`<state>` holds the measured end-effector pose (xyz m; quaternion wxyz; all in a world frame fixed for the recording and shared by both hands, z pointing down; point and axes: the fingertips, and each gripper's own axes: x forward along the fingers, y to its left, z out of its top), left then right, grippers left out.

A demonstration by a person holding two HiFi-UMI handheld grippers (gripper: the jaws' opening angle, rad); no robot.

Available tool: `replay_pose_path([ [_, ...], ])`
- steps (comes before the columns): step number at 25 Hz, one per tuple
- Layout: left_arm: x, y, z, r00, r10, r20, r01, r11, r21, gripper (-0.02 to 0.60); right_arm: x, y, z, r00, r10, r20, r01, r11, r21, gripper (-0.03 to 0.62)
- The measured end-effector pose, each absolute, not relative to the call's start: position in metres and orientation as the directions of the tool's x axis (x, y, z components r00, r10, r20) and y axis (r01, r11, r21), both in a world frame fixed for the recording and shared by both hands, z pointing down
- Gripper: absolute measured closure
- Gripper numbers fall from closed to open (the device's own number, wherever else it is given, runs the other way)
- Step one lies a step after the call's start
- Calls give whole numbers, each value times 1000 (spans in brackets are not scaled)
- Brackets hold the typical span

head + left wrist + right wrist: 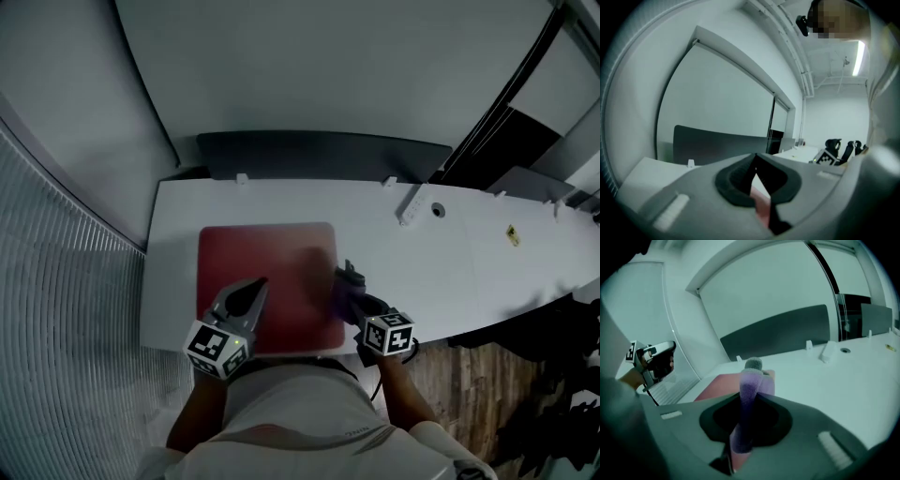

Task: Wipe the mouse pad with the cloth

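As the right gripper (345,279) pinches one purple cloth (749,392) at the right edge of one flat dark-red mouse pad (267,258), the left gripper (257,285) is closed, empty.

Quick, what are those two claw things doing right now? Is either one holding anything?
Left gripper: shut, with nothing between its jaws.
Right gripper: shut on the purple cloth.

No legible text; yellow sticker (512,234) on desk (450,281) perhaps label, unreadable
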<state>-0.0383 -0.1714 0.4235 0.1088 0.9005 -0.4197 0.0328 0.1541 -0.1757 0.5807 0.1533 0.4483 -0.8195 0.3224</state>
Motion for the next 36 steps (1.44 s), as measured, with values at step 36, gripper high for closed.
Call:
replay_pose_path([
  [36,-118,-173,371,491,-868,76,-869,-482,111,580,47,-234,403,-685,-704,185,-725,634,-270,546],
])
